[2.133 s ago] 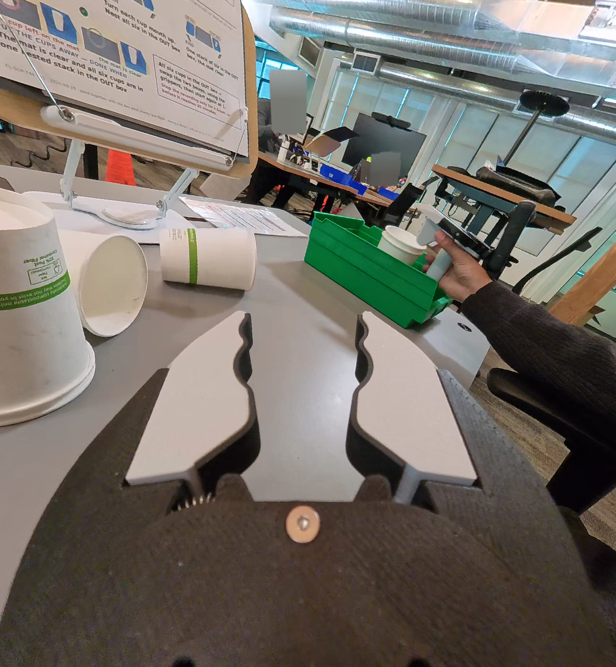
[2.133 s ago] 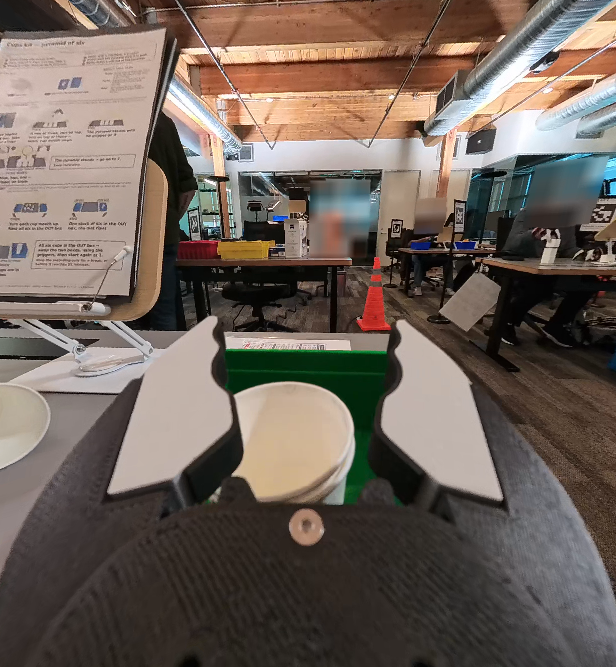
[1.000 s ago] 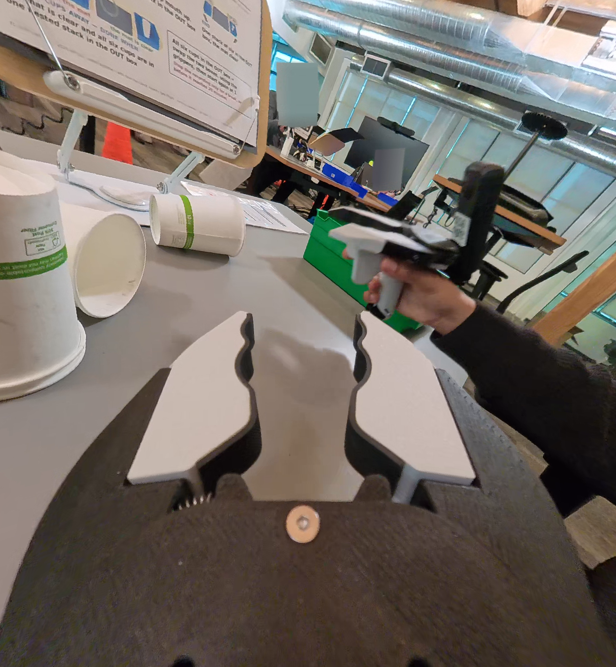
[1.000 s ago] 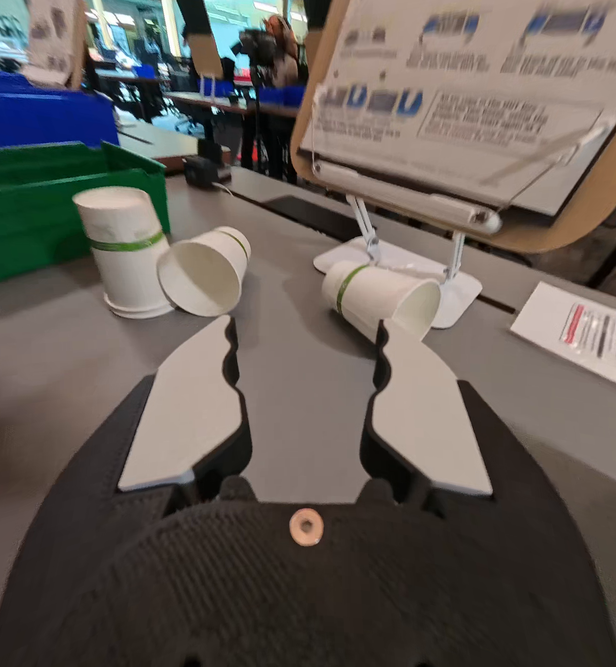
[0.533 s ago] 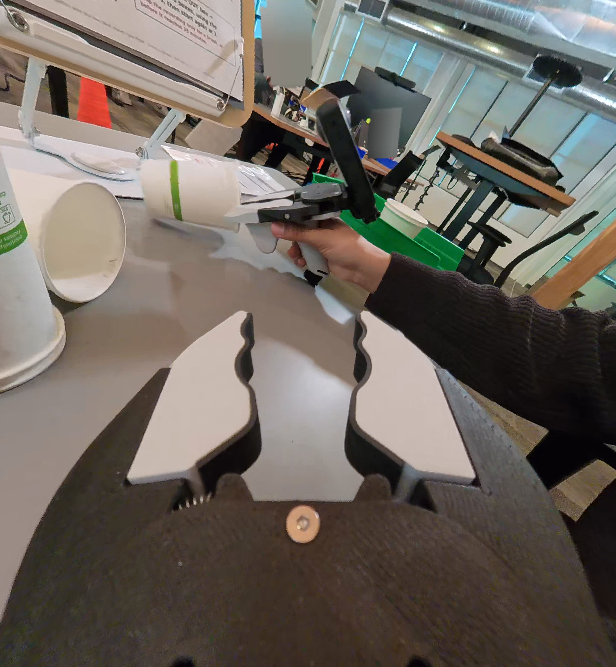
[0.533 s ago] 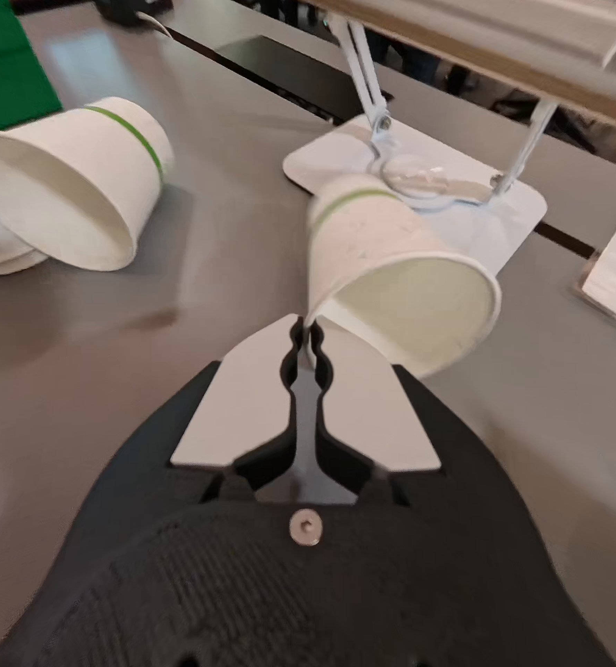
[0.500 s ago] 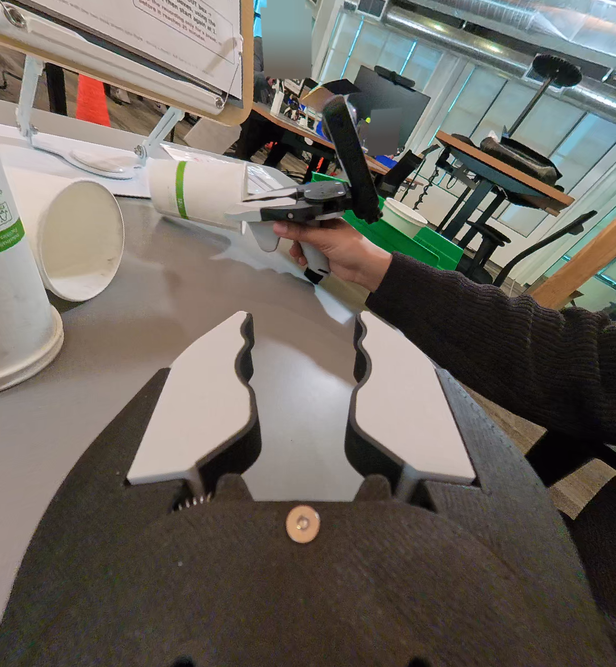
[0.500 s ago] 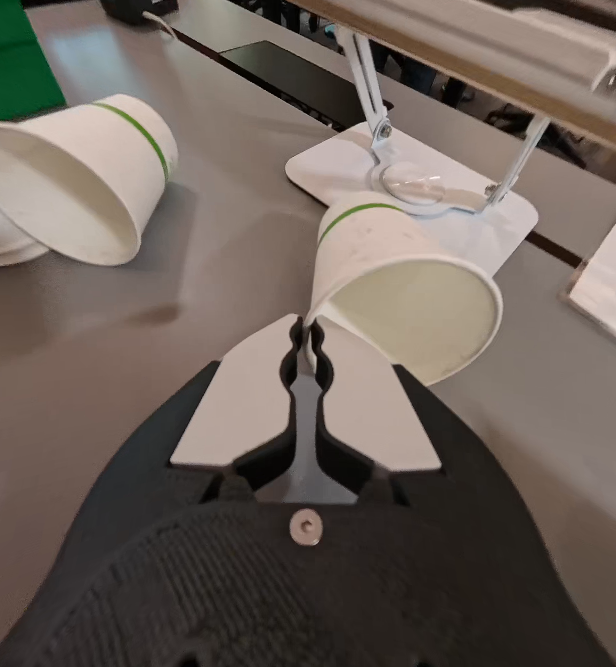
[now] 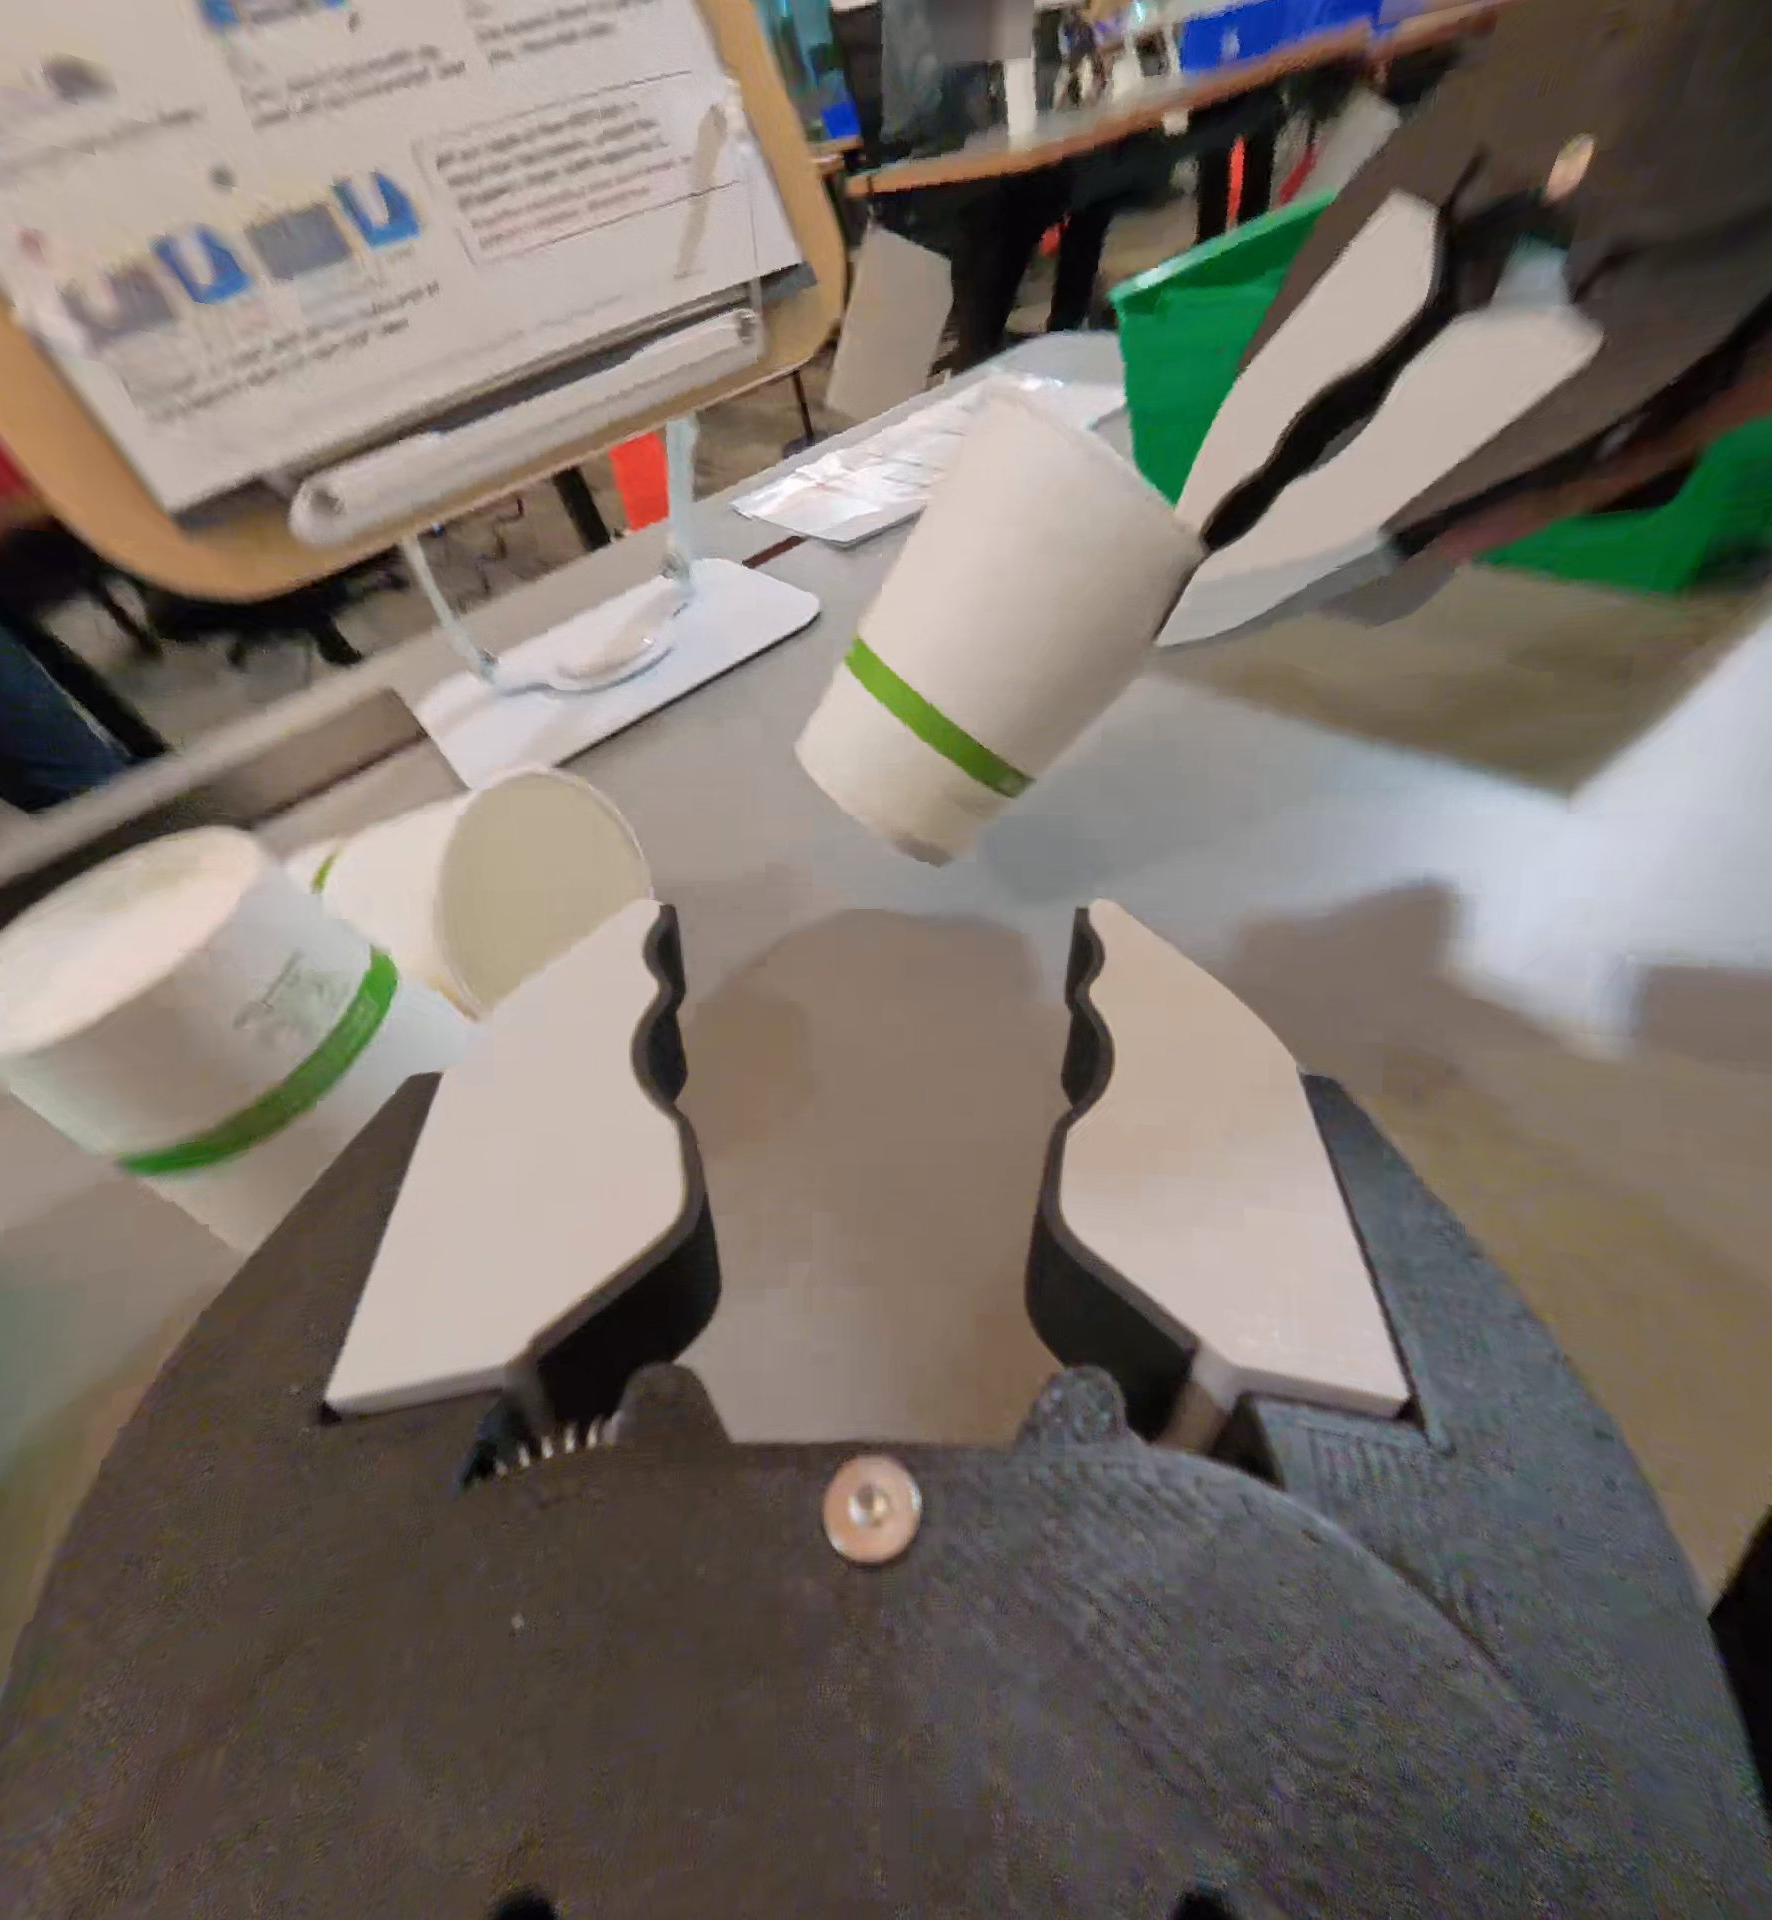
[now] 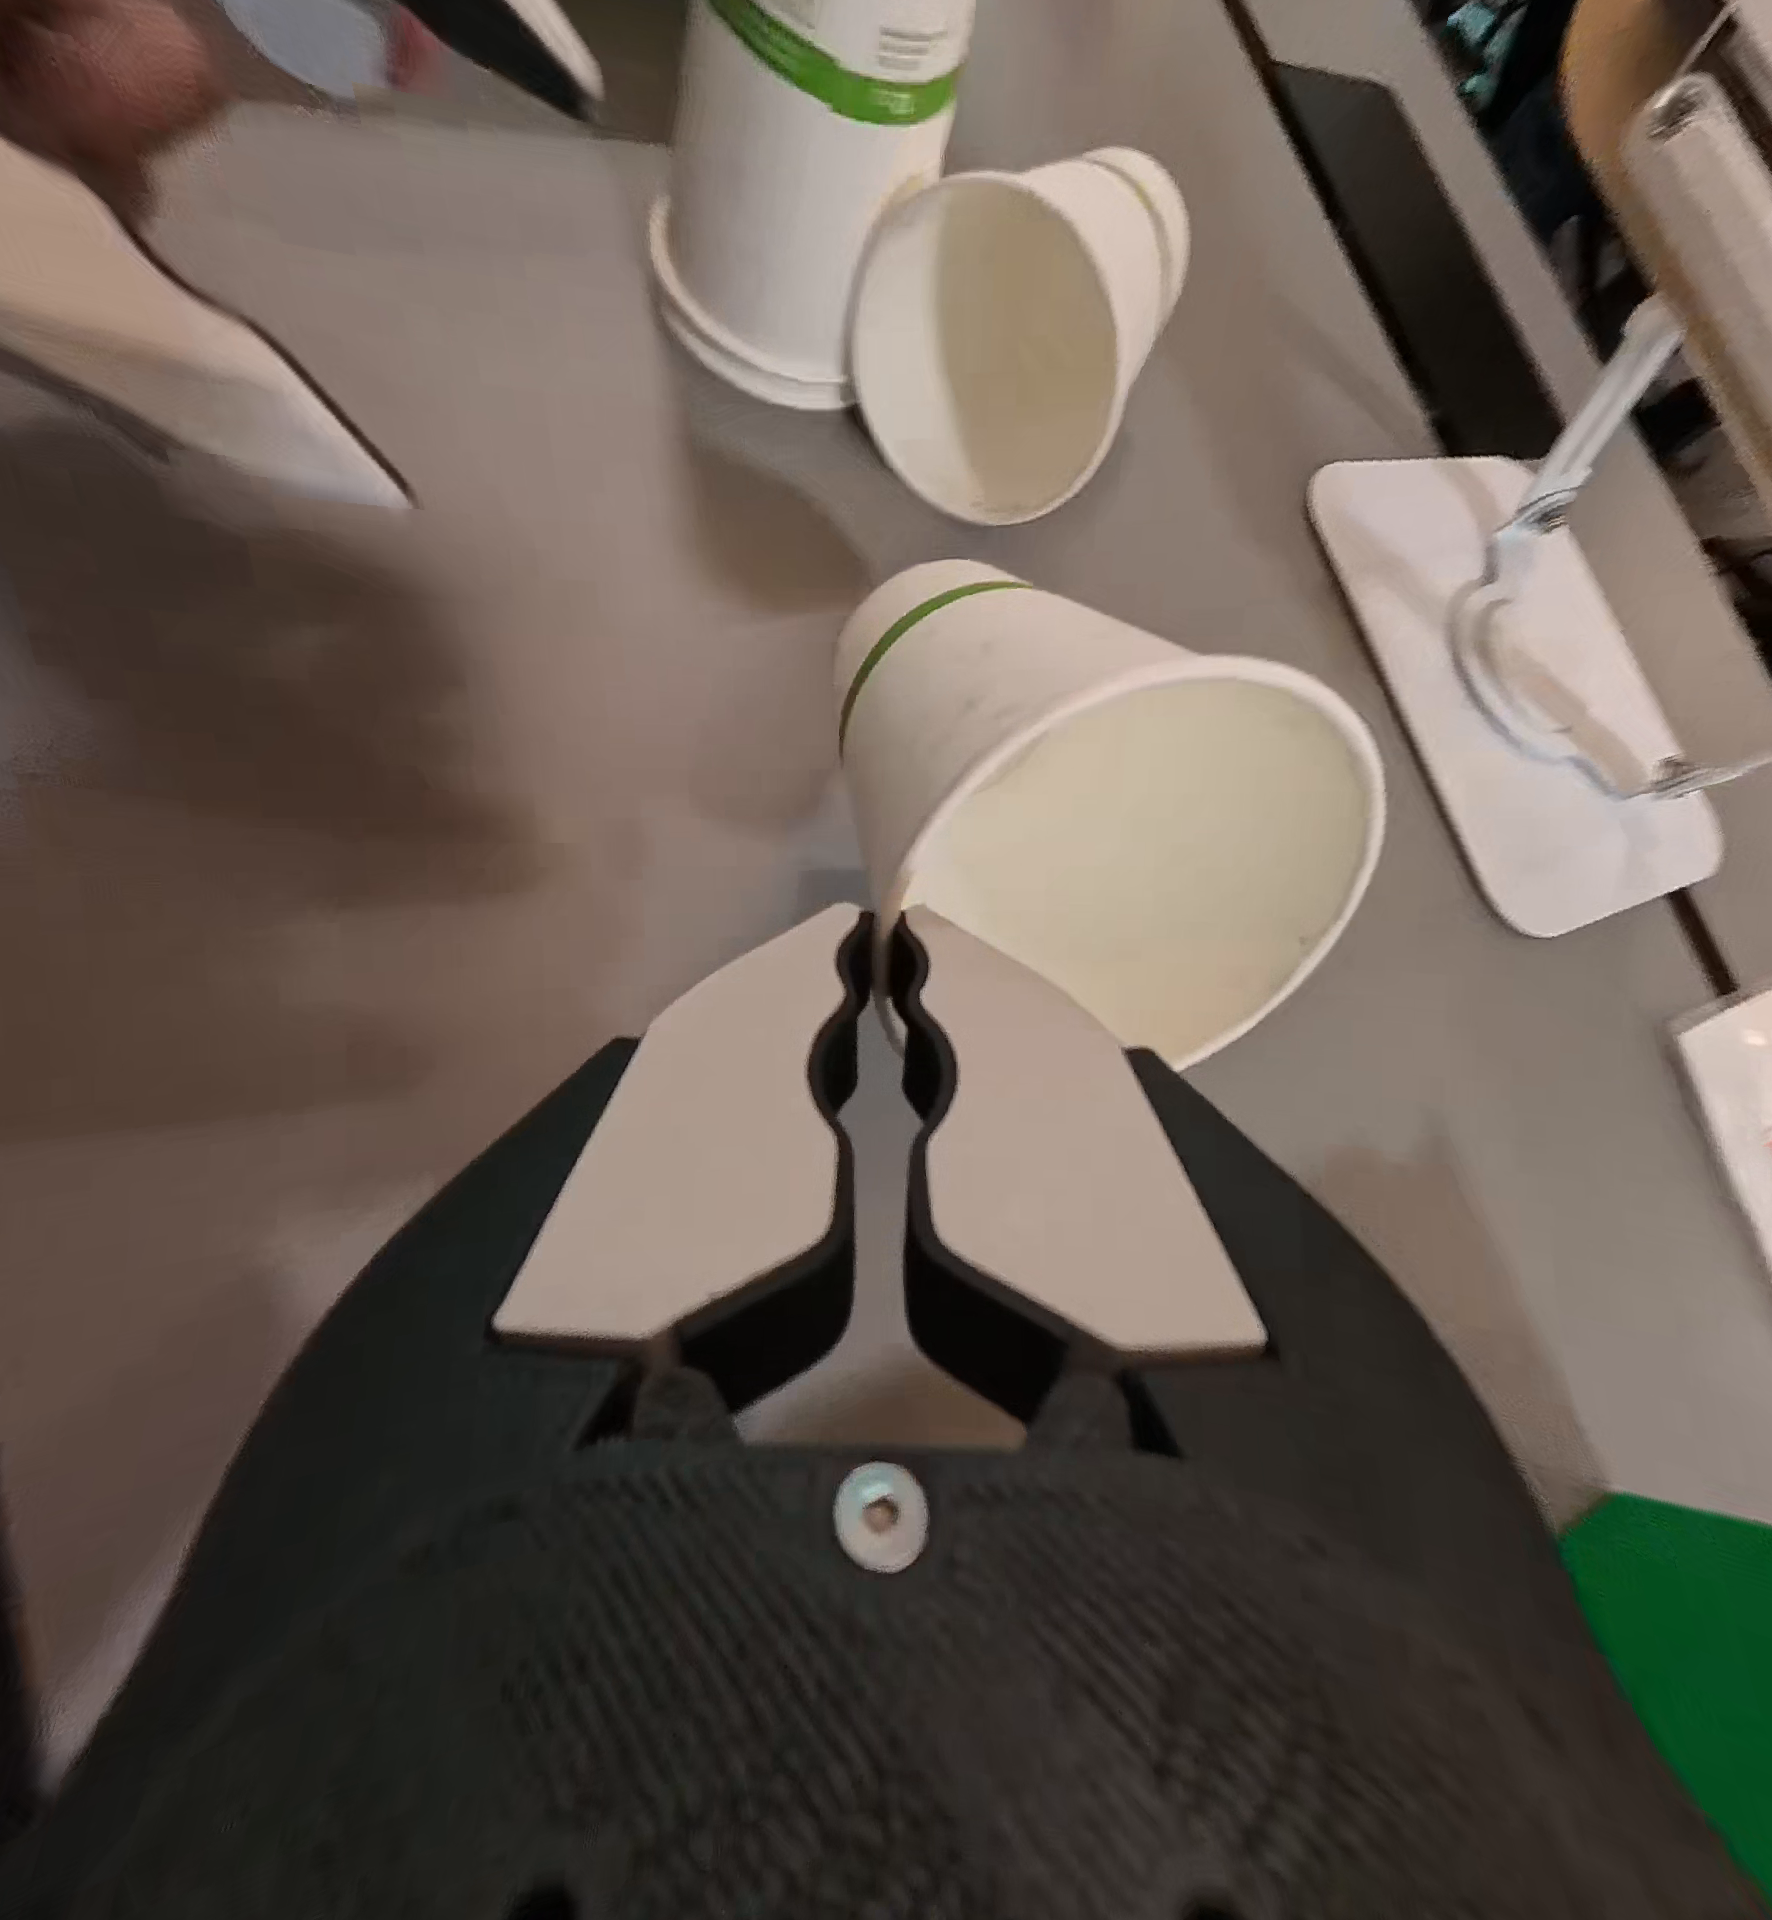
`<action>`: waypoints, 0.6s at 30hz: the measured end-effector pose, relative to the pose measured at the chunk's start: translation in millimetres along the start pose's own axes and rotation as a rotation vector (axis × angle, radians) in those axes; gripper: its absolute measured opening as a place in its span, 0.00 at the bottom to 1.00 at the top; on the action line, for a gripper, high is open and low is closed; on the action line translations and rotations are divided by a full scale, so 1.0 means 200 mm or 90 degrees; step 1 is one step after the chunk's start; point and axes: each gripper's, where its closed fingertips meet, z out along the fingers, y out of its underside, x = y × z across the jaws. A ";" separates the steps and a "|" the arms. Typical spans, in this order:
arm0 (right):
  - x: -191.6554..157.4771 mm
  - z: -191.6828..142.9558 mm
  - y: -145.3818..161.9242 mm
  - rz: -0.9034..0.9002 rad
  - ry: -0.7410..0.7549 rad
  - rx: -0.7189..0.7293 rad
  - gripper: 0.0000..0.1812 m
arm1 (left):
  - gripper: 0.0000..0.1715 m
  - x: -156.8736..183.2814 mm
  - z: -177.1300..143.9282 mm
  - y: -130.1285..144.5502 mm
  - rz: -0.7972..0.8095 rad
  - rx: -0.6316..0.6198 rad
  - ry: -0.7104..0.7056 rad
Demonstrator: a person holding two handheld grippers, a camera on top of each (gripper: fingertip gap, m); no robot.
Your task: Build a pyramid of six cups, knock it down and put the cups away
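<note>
Fingers (image 10: 1048, 1132) pinch paper cup (image 10: 1121, 790) rim (left gripper (image 9: 869, 935) agape).

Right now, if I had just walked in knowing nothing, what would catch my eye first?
First, the white paper cup with a green band, hanging tilted in the air above the grey table, pinched by its rim in the right gripper. Next, the left gripper close below it, open and empty. Behind lie a cup on its side against an upside-down stack of cups, beside a document stand.
</note>
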 end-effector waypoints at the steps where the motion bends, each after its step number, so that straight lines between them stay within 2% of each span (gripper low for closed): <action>1: -0.04 -0.04 0.01 0.007 -0.012 -0.007 0.02 | 0.44 0.05 0.02 -0.01 0.039 -0.004 0.014; 4: -0.14 -0.13 0.06 0.009 -0.028 -0.067 0.02 | 0.52 0.27 0.09 0.00 0.080 -0.033 0.112; 7: -0.25 -0.20 0.09 -0.008 -0.073 -0.124 0.02 | 0.52 0.39 0.14 0.00 0.130 -0.037 0.136; 9: -0.31 -0.24 0.08 -0.024 -0.107 -0.140 0.02 | 0.52 0.44 0.16 0.02 0.155 -0.046 0.148; 13: -0.47 -0.27 0.04 -0.052 -0.204 -0.152 0.02 | 0.53 0.48 0.17 0.08 0.136 -0.077 0.192; 18: -0.56 -0.26 -0.02 -0.098 -0.243 -0.131 0.02 | 0.48 0.55 0.13 0.14 0.126 -0.100 0.266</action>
